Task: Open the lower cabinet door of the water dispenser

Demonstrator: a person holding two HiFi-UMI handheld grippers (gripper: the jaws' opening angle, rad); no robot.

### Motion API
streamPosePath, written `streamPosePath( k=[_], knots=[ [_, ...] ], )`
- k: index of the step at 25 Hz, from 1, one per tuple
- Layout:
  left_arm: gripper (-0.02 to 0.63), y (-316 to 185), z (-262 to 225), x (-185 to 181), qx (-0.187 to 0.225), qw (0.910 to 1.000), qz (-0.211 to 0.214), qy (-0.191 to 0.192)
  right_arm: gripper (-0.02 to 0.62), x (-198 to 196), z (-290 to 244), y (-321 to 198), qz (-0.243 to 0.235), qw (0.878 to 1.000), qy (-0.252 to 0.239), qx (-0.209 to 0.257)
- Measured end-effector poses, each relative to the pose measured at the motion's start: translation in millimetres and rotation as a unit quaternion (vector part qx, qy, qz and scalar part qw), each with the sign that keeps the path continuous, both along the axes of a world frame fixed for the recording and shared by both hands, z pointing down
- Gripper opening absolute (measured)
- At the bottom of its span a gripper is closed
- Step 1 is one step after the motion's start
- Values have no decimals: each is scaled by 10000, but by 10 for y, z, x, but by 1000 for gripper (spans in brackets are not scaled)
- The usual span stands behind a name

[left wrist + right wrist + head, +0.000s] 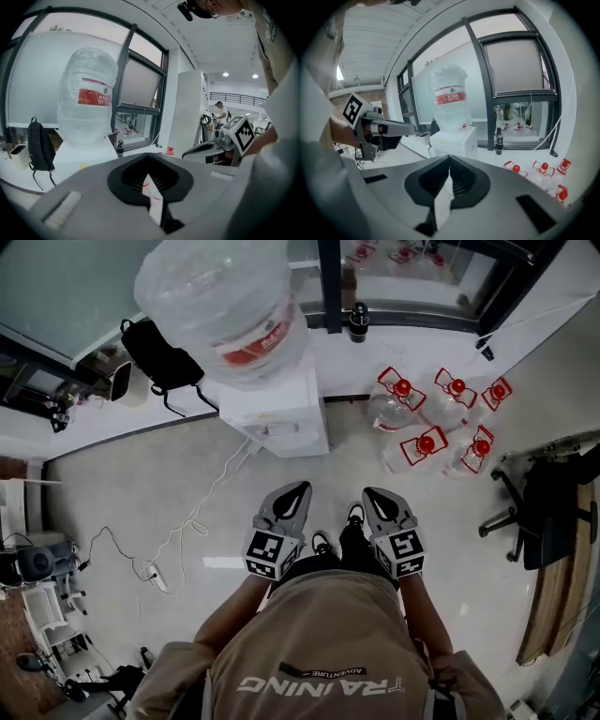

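The white water dispenser [281, 413] stands against the wall ahead, a large clear bottle [225, 306] with a red label on top. Its front is seen steeply from above, and I cannot make out the lower cabinet door. My left gripper [292, 495] and right gripper [375, 498] are side by side close to my body, both pointing at the dispenser from a step away. In the left gripper view the jaws [147, 153] are shut on nothing, the dispenser [84, 154] beyond. In the right gripper view the jaws [450, 156] are also shut and empty, facing the dispenser [454, 140].
A black backpack [159, 357] leans left of the dispenser. Several red-capped water jugs [436, 423] sit on the floor to its right. A white cable and power strip [155, 577] trail across the floor at left. An office chair [544, 512] stands at right.
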State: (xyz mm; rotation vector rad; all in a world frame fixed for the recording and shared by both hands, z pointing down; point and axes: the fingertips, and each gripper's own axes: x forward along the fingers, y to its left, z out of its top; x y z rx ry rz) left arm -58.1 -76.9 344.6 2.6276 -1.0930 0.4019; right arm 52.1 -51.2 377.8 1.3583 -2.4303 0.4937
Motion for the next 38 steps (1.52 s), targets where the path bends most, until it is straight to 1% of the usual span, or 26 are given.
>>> streamPosePath(
  k=[5, 8, 10, 12, 13, 15, 17, 20, 23, 28, 32, 35, 37, 38],
  knots=[
    [2, -226, 61, 111, -181, 9990, -223, -352, 9, 178, 285, -355, -447, 9990, 96, -5],
    [2, -364, 301, 207, -437, 9983, -185, -350, 11, 266, 449, -503, -991, 9946, 308, 24],
    [2, -447, 500, 229, -454, 9980, -227, -389, 9, 306, 592, -518, -1342, 9896, 514, -35],
    [2, -517, 646, 229, -443, 9973, -350, -468, 11, 369, 737, -534, -1518, 9863, 631, -128],
    [2, -555, 707, 237, -480, 9969, -411, -469, 11, 408, 803, -559, -1530, 9862, 607, -194],
    [2, -647, 870, 253, -604, 9957, -531, -457, 9, 474, 945, -628, -1434, 9881, 384, -400],
    [2, -726, 1123, 237, -762, 9934, -673, -538, 11, 489, 1140, -667, -1319, 9889, 200, -648],
    [2, -813, 1551, 200, -1038, 9888, -860, -641, 9, 451, 1486, -682, -1350, 9863, 314, -890],
    [2, -864, 1924, 190, -1245, 9865, -865, -619, 9, 368, 1843, -718, -1476, 9828, 398, -1033],
    [2, -948, 2520, 112, -1430, 9837, -864, -668, 9, 253, 2477, -934, -1670, 9812, 282, -924],
    [2, -1040, 2921, 163, -1499, 9833, -716, -749, 11, 315, 2898, -1144, -1965, 9748, 659, -824],
    [2, -1121, 3148, 210, -1455, 9845, -534, -825, 11, 343, 3162, -1336, -1915, 9746, 815, -831],
    [2, -1165, 3311, 188, -1512, 9835, -513, -850, 11, 315, 3322, -1458, -1895, 9746, 844, -848],
    [2, -1182, 3380, 170, -1543, 9828, -529, -865, 11, 287, 3393, -1506, -1961, 9730, 867, -851]
  ],
)
